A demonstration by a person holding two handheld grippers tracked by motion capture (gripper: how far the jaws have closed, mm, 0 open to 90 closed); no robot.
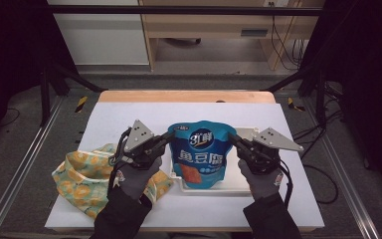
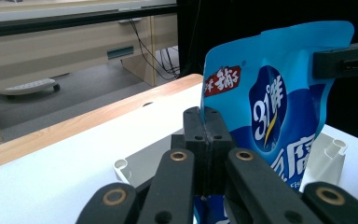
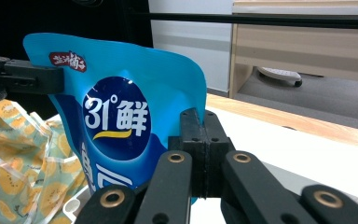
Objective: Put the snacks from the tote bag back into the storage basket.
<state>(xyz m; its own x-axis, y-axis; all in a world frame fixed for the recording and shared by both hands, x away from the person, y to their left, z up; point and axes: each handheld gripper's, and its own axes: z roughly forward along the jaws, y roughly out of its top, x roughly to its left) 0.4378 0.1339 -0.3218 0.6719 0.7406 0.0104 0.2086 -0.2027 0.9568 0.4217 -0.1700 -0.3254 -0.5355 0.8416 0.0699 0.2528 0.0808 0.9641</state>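
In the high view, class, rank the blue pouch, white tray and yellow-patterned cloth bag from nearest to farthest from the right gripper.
1. Blue pouch: its edge is pinched in the right gripper jaws.
2. White tray: beneath the pouch.
3. Yellow-patterned cloth bag: far left of the table.

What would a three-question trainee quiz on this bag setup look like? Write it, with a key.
1. True or false: both grippers are shut on the blue bag.
2. What lies on the table left of the white tray?
A. a fruit-print cloth
B. a metal bowl
C. a cardboard box
3. Fill in: the left gripper and right gripper pinch the bag at its opposite side ____, near the top.

Key
1. True: in each gripper view the jaws press together on a bag edge.
2. A: the cloth, printed with yellow fruit slices.
3. edges
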